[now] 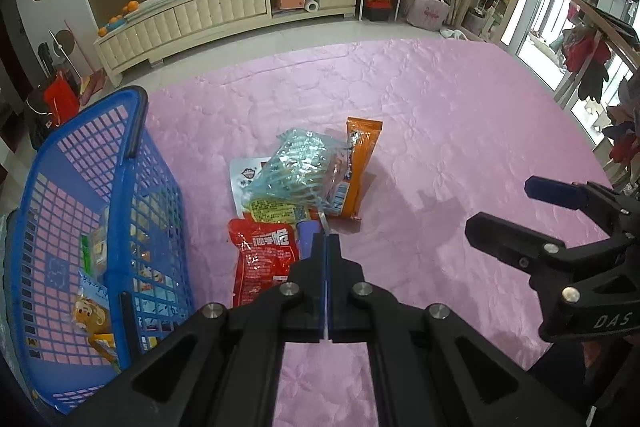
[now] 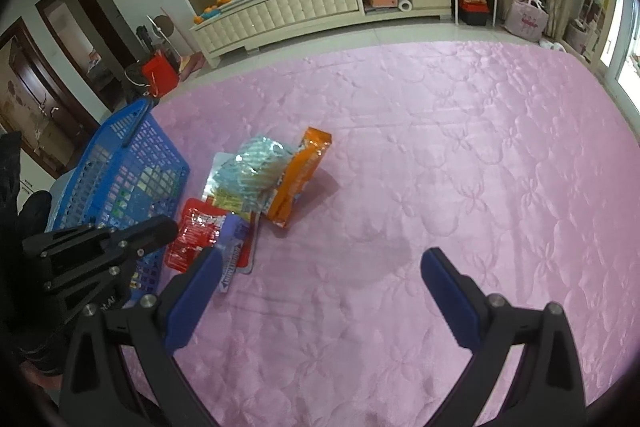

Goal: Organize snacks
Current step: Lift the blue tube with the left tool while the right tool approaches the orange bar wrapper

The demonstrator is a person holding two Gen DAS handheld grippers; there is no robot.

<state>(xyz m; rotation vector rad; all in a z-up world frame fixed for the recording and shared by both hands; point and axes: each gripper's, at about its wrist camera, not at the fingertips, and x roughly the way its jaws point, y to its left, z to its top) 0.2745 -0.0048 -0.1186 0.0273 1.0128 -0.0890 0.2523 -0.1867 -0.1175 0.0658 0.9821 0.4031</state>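
Several packets lie in the blue basket (image 1: 120, 211) left of the left claw (image 1: 327, 239), clamped on a thin wrapper edge (image 1: 323, 223); four-odd snacks in the pile (image 1: 304, 179) remain ahead, right claw (image 2: 320, 291) apart, empty.

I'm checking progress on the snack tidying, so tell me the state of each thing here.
left gripper: shut, grip unclear
right gripper: open, empty
blue basket: upright, snacks inside
red packet: lying flat on pink cover
teal packet: lying on other packets
orange packet: propped against teal packet
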